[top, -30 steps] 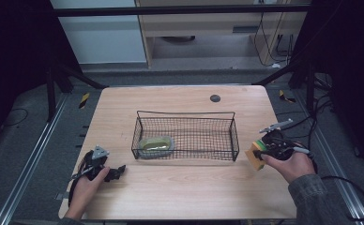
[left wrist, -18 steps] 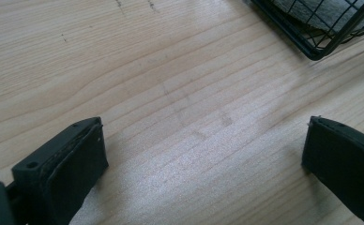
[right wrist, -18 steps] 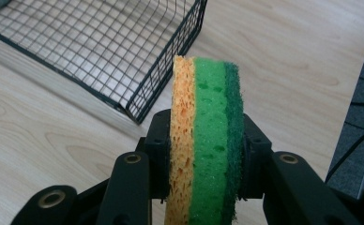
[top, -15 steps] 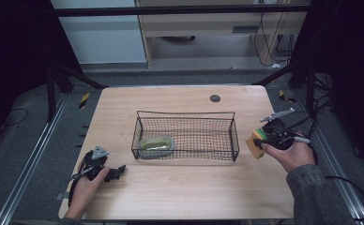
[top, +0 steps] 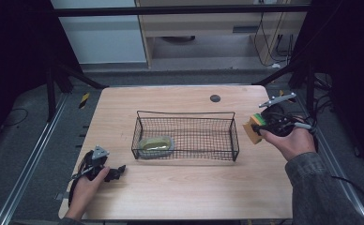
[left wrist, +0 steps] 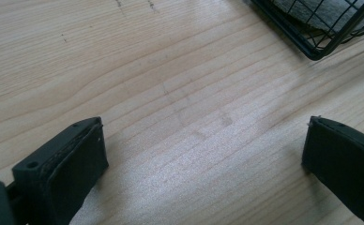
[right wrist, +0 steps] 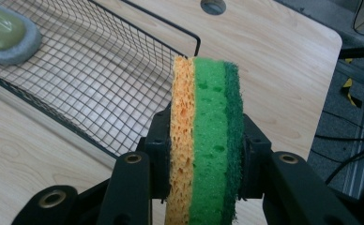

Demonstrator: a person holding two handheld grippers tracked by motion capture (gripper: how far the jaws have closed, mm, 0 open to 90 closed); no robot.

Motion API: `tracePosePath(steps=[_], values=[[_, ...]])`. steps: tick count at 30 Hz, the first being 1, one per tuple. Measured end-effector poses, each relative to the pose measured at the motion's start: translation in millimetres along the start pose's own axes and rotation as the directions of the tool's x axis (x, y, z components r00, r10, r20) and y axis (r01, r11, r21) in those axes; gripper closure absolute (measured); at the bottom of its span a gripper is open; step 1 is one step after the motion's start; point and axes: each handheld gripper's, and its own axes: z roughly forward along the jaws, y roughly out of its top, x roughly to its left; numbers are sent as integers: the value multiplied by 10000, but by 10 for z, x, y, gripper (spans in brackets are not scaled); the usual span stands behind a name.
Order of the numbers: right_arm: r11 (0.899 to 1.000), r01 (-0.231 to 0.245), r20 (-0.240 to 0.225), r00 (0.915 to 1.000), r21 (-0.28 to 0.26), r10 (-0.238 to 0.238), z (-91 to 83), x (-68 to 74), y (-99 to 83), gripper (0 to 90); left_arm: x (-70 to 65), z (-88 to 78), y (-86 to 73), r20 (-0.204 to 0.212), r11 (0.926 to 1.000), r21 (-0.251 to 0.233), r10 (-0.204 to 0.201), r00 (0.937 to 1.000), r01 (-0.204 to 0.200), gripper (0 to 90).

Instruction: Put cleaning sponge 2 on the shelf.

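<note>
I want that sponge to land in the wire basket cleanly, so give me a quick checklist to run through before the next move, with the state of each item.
1. Grip: the right claw is shut on the sponge, pads on both flat faces: ok.
2. Sponge off the table: it is held up beside the right end of the wire basket: ok.
3. Landing room: the pouch lies at the basket's left end and the mesh at the right end is bare: ok.
4. Left claw out of the way: open, nothing between its jaws, resting on the table near the basket's left corner: ok.
5. Sponge above the basket rim: cannot tell.
</note>
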Motion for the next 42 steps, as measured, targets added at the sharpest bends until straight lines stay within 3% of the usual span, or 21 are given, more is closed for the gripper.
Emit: tracePosePath(steps=[11, 24, 35, 42], values=[[9996, 87, -8, 10000, -279, -87, 43, 47, 177, 644, 0, -2, -1, -14, 10000, 16, 20, 10000, -20, 0], [9984, 229, 379, 9991, -523, -209, -30, 150, 446, 645, 0, 1, 3, -35, 10000, 2, -9, 10000, 9, 0], [9972, 574, 407, 9976, -469, -555, 9, 299, 684, 645, -1, 1, 3, -37, 10000, -4, -13, 10000, 13, 0], [9968, 739, 414, 9965, -303, -726, 47, 331, 737, 645, -1, 1, 3, -36, 10000, -4, -15, 10000, 15, 0]])
